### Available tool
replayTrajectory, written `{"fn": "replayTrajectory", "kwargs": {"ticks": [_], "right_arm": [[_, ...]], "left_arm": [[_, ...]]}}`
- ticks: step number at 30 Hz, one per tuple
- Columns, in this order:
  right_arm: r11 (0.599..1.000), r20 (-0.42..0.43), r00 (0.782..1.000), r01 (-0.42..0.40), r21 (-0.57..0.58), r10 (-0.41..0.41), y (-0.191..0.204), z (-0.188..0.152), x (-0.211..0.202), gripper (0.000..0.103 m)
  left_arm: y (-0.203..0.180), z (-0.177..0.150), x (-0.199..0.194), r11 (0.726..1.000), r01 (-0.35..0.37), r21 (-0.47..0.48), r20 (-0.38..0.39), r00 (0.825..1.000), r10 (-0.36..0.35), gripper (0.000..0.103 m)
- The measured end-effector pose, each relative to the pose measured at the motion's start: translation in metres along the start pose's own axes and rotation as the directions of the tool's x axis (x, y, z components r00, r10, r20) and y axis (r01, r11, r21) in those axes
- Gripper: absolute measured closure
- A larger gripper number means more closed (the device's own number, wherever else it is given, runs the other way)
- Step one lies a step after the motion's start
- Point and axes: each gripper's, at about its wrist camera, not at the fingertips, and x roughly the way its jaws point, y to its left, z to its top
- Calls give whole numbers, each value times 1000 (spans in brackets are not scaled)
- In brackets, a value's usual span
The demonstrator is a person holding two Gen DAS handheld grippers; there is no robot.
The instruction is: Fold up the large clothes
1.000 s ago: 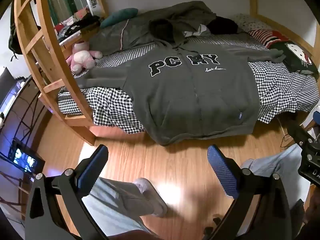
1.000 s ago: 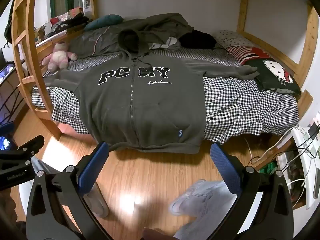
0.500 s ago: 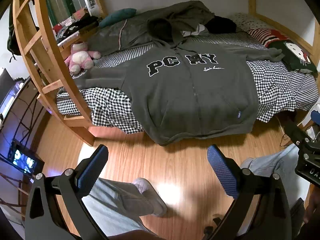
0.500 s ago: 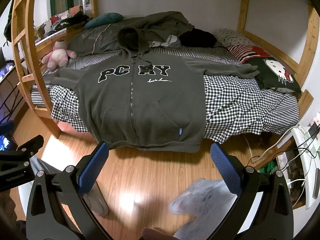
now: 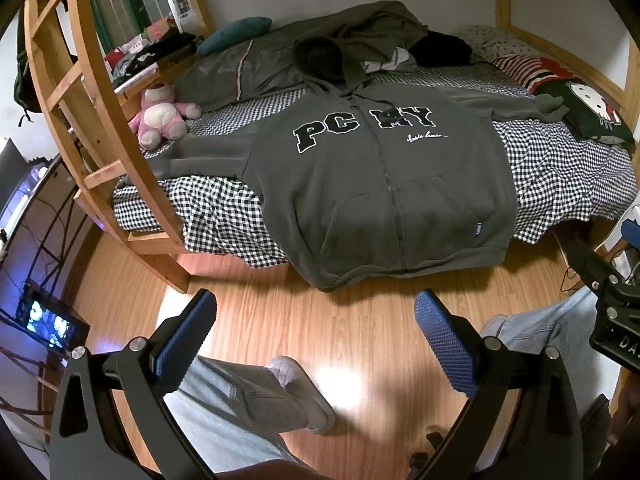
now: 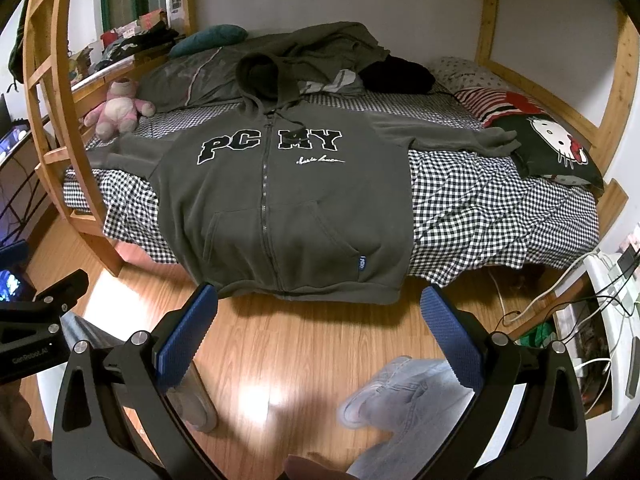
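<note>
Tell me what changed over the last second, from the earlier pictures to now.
Both cameras edged slightly closer to the bed, so the dark grey zip hoodie with black letters sits a little lower and larger in view. Nothing was grasped or released: the left gripper and right gripper keep their jaws wide open and empty. The hoodie stays spread flat on the black-and-white checked bedsheet.

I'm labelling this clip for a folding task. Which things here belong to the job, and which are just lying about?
For the job:
hoodie, spread flat on the bed
left gripper, open
right gripper, open

Lying about:
pink plush toy
cat cushion
teal pillow
black garment
cables
</note>
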Motion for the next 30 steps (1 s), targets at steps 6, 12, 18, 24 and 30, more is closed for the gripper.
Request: {"fn": "replayTrajectory", "kwargs": {"ticks": [6,12,18,24,30], "right_arm": [[1000,0,1000,1,0,-1,0,0,0,3],[1000,-2,1000,-3,-1,3,0,0,0,3],[1000,-6,1000,-2,3,2,2,0,0,3],[1000,-6,1000,-6,0,6,1,0,2,3],[1000,-6,1000,-6,-1,6,1,0,1,3]], "left_arm": [[0,0,0,1000,-3,-2,-3,1000,3,6],[0,1,1,1000,0,1,-7,1000,0,6],[-1,2,2,1000,-1,5,-8,1000,1,6],[-2,2,2,1000,-1,9,-10,1000,1,6],[-2,2,2,1000,-1,8,-12,1000,1,6]]}}
